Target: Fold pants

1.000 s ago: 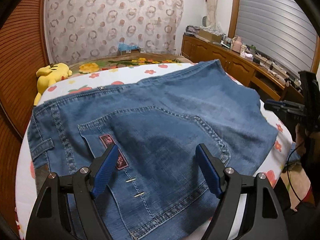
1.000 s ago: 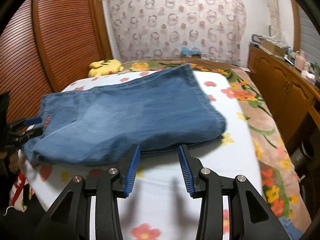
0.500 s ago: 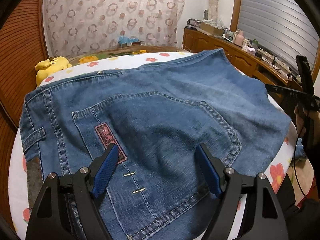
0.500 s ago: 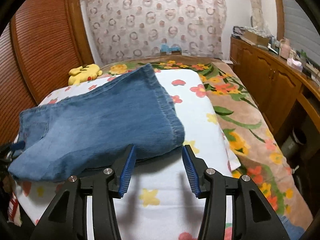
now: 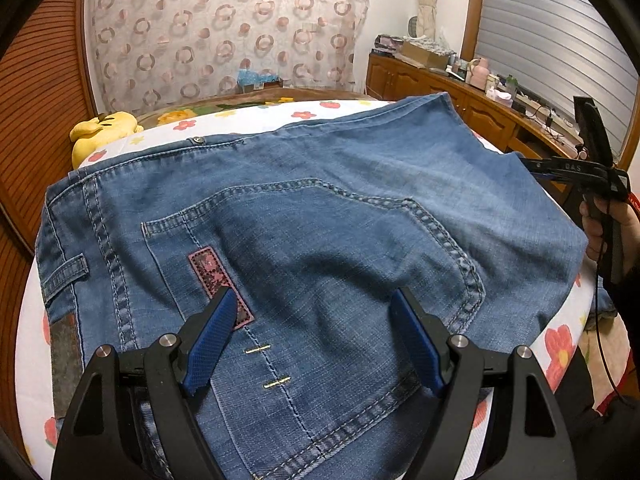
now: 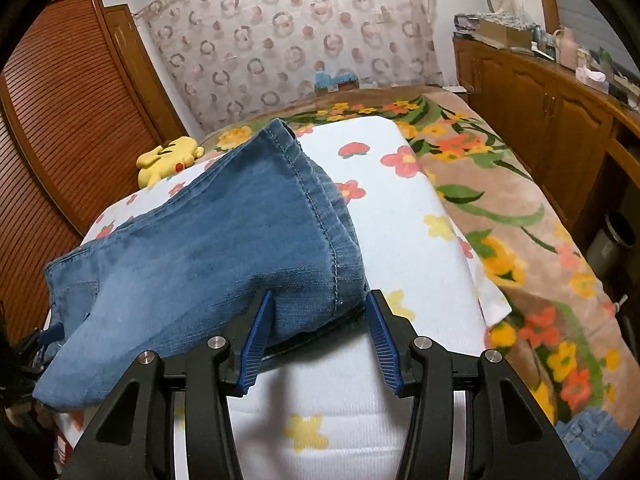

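We have the jeans [image 5: 320, 216] lying across the white flowered sheet [image 6: 400, 216] on the bed, already doubled over so the seat and back pocket [image 5: 312, 248] face up. Our left gripper [image 5: 312, 340] hovers over the pocket with its fingers spread wide, pinching nothing. Our right gripper [image 6: 318, 336] sits at the other end, where the hem [image 6: 320, 216] of the folded legs bulges between its blue fingers [image 6: 256, 336]. Its jaws have just been closing a little; the denim lies in the gap, yet the pads do not appear to press it, so we count it as not gripped.

We judge this to be the approach for the next fold: the right fingers need to close on the hem layers together, the left to take or pin the waist end, then the legs go over.

The underside of the hem, and how many layers sit in the gap, are hidden. The waistband's near corner is cut off behind the left gripper.
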`<state>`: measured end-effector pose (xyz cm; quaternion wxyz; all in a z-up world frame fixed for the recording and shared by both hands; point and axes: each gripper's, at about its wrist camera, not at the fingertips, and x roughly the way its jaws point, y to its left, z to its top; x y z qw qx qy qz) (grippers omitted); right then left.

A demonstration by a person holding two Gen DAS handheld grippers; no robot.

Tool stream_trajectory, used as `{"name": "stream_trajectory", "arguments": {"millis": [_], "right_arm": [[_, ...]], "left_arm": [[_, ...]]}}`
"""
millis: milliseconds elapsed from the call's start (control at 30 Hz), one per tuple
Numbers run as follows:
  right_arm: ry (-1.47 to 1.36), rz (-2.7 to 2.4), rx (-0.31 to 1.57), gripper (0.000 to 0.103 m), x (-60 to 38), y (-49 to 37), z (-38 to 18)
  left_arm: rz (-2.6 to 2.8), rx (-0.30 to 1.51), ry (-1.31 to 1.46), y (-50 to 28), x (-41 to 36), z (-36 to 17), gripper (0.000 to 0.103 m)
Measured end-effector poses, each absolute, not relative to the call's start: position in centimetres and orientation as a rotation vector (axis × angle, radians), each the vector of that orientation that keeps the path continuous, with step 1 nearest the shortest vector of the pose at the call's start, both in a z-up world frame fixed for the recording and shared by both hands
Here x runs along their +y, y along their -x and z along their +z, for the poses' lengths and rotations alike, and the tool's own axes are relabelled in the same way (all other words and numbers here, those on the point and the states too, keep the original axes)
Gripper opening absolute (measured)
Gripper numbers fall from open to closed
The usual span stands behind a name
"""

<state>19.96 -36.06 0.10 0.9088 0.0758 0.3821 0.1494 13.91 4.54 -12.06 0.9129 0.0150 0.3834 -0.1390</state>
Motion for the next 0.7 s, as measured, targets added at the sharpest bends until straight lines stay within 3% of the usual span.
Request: {"name": "stream_trajectory", "arguments": {"millis": [133, 233, 700], "right_arm": [[-0.131, 0.321, 0.759, 0.015, -35.3, -19.9, 1.0], [-0.1, 0.31, 0.696, 0.007, -35.0, -19.4, 2.0], [-0.078, 0.345, 0.604, 0.006, -34.3, -18.4, 4.7]], "left_arm": [[-0.287, 0.789, -0.027, -13.9, 4.6, -12.1, 0.08], [-0.288, 0.789, -0.028, -14.0, 4.6, -12.0, 0.08], [-0.265, 0.776, -0.004, -13.6, 4.9, -10.9, 0.08]]}}
